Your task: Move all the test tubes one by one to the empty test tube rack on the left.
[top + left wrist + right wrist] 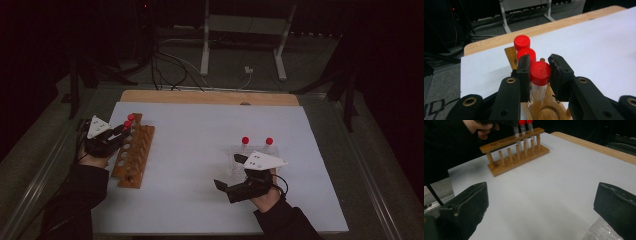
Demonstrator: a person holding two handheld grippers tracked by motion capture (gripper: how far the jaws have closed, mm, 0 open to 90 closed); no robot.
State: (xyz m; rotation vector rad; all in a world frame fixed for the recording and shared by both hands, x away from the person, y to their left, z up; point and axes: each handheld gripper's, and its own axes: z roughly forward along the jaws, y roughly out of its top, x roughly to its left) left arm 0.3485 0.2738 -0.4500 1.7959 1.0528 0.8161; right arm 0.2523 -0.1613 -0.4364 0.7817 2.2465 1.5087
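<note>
A wooden tube rack (134, 155) lies at the left of the white sheet. My left gripper (121, 131) is shut on a red-capped clear tube (540, 72), its pads (524, 65) on either side of the cap. The tube stands in a rack hole, right behind two other red-capped tubes (522, 42). In the right gripper view the rack (516, 155) shows far off with the three tubes (522, 127) at its end. My right gripper (230, 171) stands open over bare sheet with nothing between its fingers, just in front of a clear plastic rack (252, 152) with two red-capped tubes (245, 141).
The white sheet (200, 130) covers a wooden board (210, 97) on the table. Several rack holes (549, 113) near my left gripper stand empty. A corner of the clear rack (599, 230) shows beside my right gripper (541, 195). Cables and stand legs (205, 50) lie beyond the table.
</note>
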